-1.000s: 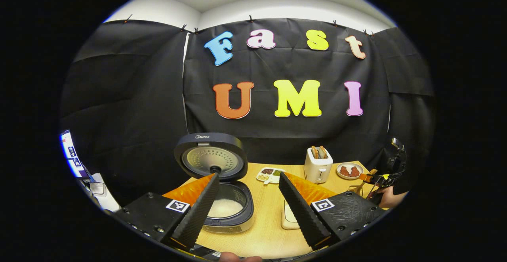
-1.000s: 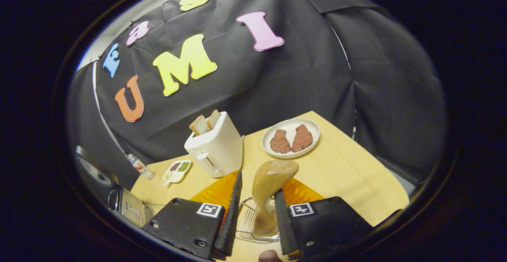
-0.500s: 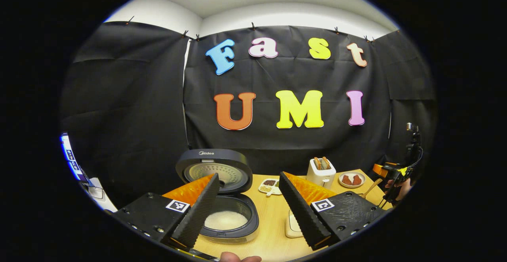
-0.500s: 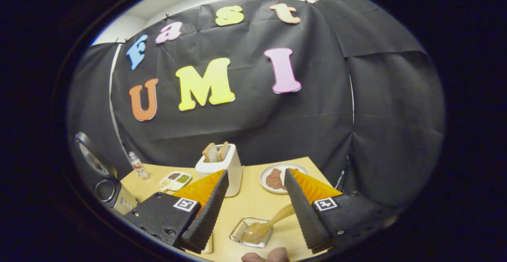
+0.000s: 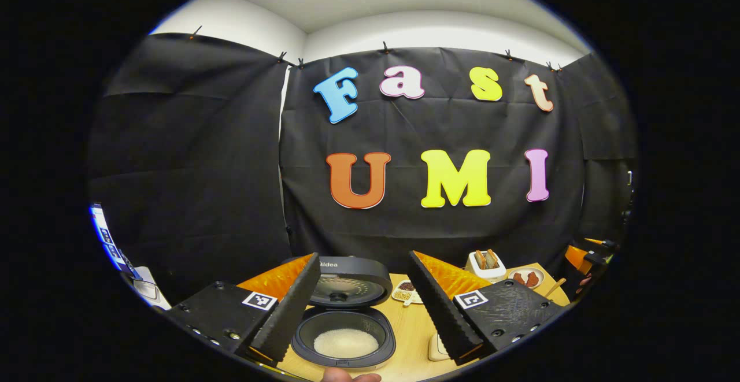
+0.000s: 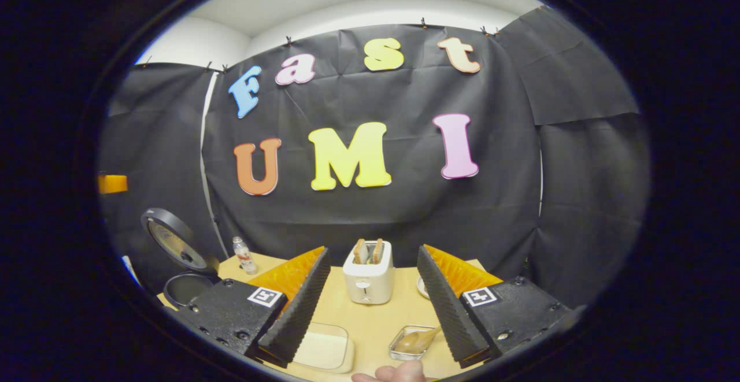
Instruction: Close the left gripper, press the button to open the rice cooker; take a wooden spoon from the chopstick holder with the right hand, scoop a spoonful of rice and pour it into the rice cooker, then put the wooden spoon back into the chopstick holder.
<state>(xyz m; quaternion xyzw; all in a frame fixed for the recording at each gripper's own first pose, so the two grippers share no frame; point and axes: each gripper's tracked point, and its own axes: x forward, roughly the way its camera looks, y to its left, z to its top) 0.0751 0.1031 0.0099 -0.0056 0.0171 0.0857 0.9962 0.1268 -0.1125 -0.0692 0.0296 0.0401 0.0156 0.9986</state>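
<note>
Near table's front edge: wooden spoon (image 6: 417, 340) back in chopstick holder (image 6: 409, 342); both tools (image 5: 364, 318) (image 6: 373, 318) wide apart, empty; nothing left to do.

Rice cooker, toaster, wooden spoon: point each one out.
Rice cooker (image 5: 345, 342): left gripper view, on the white rice in its open pot.
Toaster (image 6: 367, 281): right gripper view, on its white front.
Wooden spoon (image 6: 411, 342): right gripper view, on its bowl, in the clear holder.
</note>
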